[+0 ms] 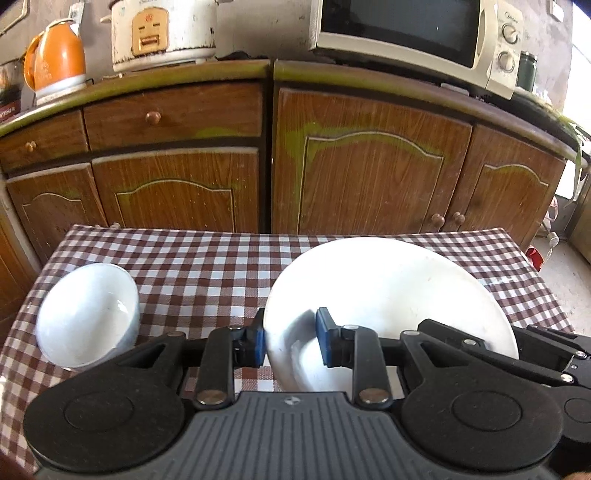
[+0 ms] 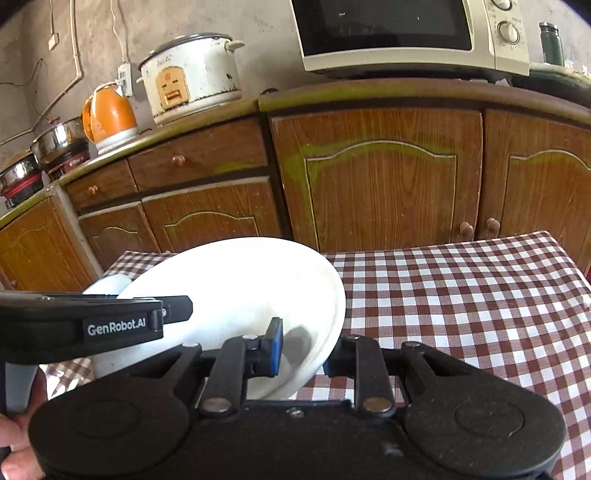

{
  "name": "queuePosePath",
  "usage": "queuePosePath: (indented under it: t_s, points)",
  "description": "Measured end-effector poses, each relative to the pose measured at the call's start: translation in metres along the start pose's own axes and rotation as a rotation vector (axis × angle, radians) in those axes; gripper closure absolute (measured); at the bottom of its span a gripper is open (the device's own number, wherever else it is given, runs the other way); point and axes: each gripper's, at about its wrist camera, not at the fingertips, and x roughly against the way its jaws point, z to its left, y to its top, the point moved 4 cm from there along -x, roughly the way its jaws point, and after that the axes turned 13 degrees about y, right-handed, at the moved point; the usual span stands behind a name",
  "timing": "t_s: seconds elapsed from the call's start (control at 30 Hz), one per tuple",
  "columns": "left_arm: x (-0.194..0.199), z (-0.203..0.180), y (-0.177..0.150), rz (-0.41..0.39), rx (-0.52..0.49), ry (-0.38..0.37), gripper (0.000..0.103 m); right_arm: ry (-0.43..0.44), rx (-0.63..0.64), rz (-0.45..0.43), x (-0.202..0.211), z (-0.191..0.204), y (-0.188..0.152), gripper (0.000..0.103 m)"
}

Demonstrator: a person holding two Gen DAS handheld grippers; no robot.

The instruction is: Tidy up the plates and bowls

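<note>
A: Gripping check. Left gripper [image 1: 290, 338]: blue pads [image 1: 258, 345] clamped on the near left rim of the plate [image 1: 388, 295], one pad under the rim, one over it.

B: Right gripper [image 2: 301, 345] same on the opposite rim. One pad [image 2: 276, 345] sits on the plate's inner face; the other finger is hidden behind the edge. Narrow gap, closed on the rim.

A: Plate pose?

B: White, tilted, far edge higher than the near edge, held between both grippers over the checked cloth [image 1: 207, 266]. Can't tell if the low edge touches the table.

A: Bowl [image 1: 88, 317] is white, on the cloth left of the plate, apart from it, leaning with its opening toward the camera.

B: Behind the table: wood cabinets [image 1: 369, 177]. On the counter: microwave [image 1: 406, 33], rice cooker [image 1: 162, 33], orange kettle [image 1: 59, 59]. Hand [image 2: 14, 443] visible at the lower left in the right wrist view.
</note>
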Motion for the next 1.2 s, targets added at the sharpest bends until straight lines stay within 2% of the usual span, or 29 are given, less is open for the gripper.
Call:
queuePosePath:
  t_s: [0.5, 1.2]
  points:
    - [0.047, 0.003, 0.001, -0.03, 0.011, 0.002, 0.075, -0.002, 0.014, -0.035, 0.051, 0.02, 0.005, 0.075]
    - [0.097, 0.007, -0.003, -0.068, 0.033, 0.0, 0.075, -0.008, 0.035, -0.073, 0.099, 0.045, 0.005, 0.075]
